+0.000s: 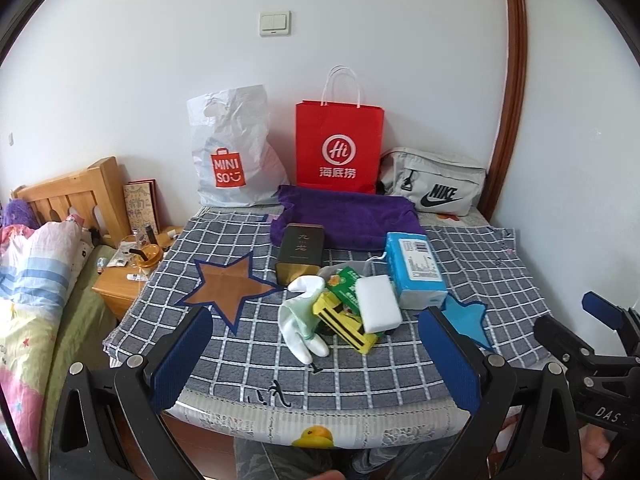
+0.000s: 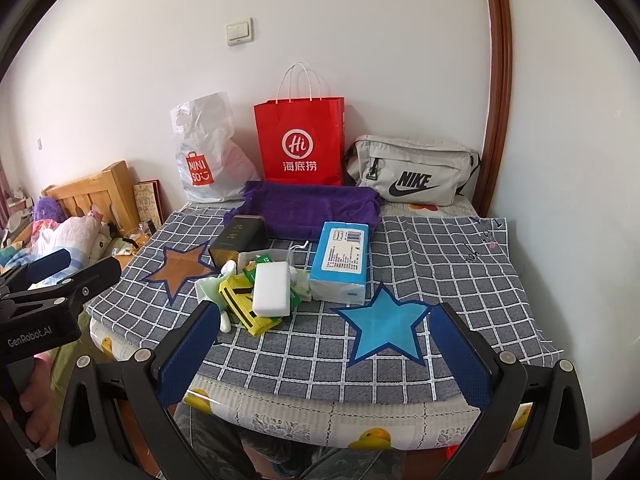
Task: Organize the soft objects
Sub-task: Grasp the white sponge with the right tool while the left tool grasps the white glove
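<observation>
Both tools, the left tool (image 1: 316, 364) and the right tool (image 2: 324, 356), are held released above the near edge of the tabletop (image 2: 460, 248). The white sponge (image 2: 272, 288) is stacked on yellow packets (image 2: 248, 316) in the middle pile, so the packets may be dragged along if it is pinched carelessly.

We see a small heap at the middle of the checked cloth. A white sponge block (image 2: 272, 289) lies flat on top of yellow packets (image 2: 244, 305) and a green packet (image 1: 347, 285). A white glove (image 1: 301, 322) lies limp at the heap's left, fingers spread toward us. A blue-and-white tissue pack (image 2: 342, 262) lies just right of the sponge. Behind the heap, a purple towel (image 2: 308, 208) lies loosely folded, flat.
</observation>
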Available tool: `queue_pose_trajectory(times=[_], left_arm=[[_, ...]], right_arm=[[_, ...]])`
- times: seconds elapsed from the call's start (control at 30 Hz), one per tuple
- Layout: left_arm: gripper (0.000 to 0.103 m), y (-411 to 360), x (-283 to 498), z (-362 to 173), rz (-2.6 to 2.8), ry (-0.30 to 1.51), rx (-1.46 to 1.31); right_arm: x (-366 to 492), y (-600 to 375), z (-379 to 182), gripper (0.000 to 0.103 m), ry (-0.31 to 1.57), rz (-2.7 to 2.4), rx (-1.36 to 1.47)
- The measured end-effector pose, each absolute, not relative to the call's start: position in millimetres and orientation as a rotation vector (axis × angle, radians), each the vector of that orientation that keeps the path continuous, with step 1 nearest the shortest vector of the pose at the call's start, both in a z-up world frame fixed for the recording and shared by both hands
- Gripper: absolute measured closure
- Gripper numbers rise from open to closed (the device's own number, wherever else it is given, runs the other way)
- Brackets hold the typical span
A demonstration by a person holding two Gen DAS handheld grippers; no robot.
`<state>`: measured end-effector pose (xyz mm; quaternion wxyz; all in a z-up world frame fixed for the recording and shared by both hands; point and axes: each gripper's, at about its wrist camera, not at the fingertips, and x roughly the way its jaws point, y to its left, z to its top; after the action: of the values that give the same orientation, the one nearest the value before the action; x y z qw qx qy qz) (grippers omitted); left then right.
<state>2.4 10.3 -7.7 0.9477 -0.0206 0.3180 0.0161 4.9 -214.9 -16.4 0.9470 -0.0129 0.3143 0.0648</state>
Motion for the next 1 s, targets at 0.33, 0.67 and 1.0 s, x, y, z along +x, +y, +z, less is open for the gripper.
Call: queue_pose_trajectory(times=[0.33, 0.67, 1.0], left_arm=[[0.0, 39, 38, -56, 0.065, 0.753, -0.081], [0.0, 68, 74, -122, 0.122, 0.87, -0.12], [0.0, 98, 93, -165, 0.139, 0.943, -0.159]], right_arm=[[38, -215, -60, 0.0, 0.743, 0.133, -0.018], [84, -182, -98, 0.018, 0.794, 0.219, -0.038], [137, -143, -141, 0.027, 0.855, 0.287, -0.076]])
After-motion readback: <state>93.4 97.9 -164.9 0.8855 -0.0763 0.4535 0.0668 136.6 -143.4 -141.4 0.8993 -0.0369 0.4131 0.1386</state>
